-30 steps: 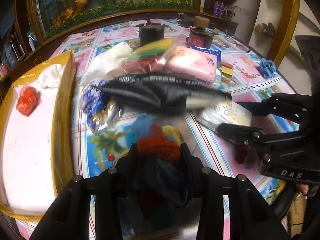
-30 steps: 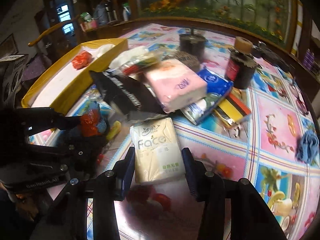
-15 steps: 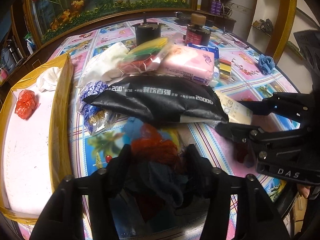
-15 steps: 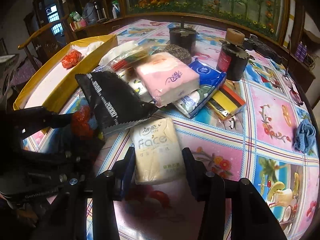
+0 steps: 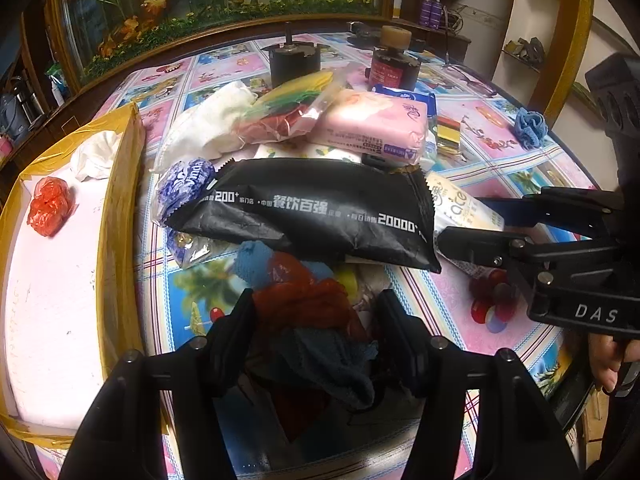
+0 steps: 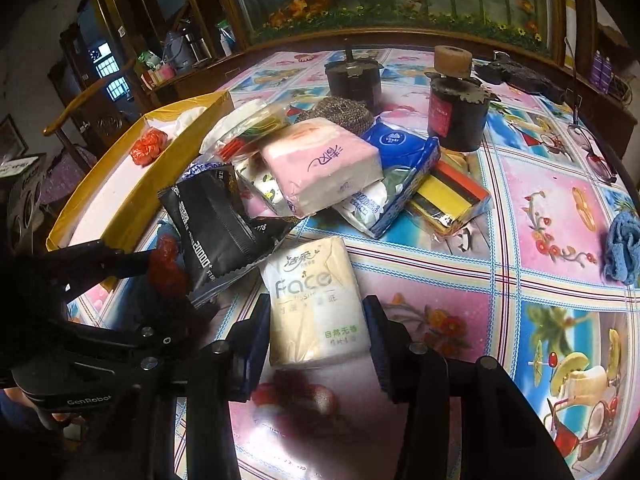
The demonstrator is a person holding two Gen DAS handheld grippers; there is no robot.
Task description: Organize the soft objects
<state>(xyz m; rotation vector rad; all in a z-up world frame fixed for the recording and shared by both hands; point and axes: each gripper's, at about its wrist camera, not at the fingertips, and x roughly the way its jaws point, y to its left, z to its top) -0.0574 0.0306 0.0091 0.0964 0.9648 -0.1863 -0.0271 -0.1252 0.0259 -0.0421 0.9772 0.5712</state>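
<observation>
My left gripper (image 5: 316, 312) is closing on a clear bag of red and dark blue cloths (image 5: 320, 320), and its pads touch the bag's sides. My right gripper (image 6: 316, 312) is shut on a cream "Face" tissue pack (image 6: 312, 292) that rests on the table. In the left wrist view the right gripper (image 5: 460, 220) comes in from the right with that tissue pack (image 5: 460, 204). A black pouch (image 5: 320, 212) lies across the pile and over the pack's far end. Behind it lie a pink tissue pack (image 5: 376, 128) and a white cloth bundle (image 5: 208, 120).
A yellow-rimmed tray (image 5: 120, 200) on the left holds a red bag (image 5: 50, 206) and a white cloth (image 5: 96, 156). Two dark jars (image 6: 352, 76) (image 6: 456, 116) stand at the back. A blue tissue pack (image 6: 400, 176), sponges (image 6: 452, 196), a blue cloth (image 6: 622, 248) and glasses (image 6: 592, 152) lie to the right.
The black pouch, blurred in motion a second ago, has settled flat on the pile. The left jaws widened around the cloth bag and have narrowed again. The right gripper rolled slightly with its pack.
</observation>
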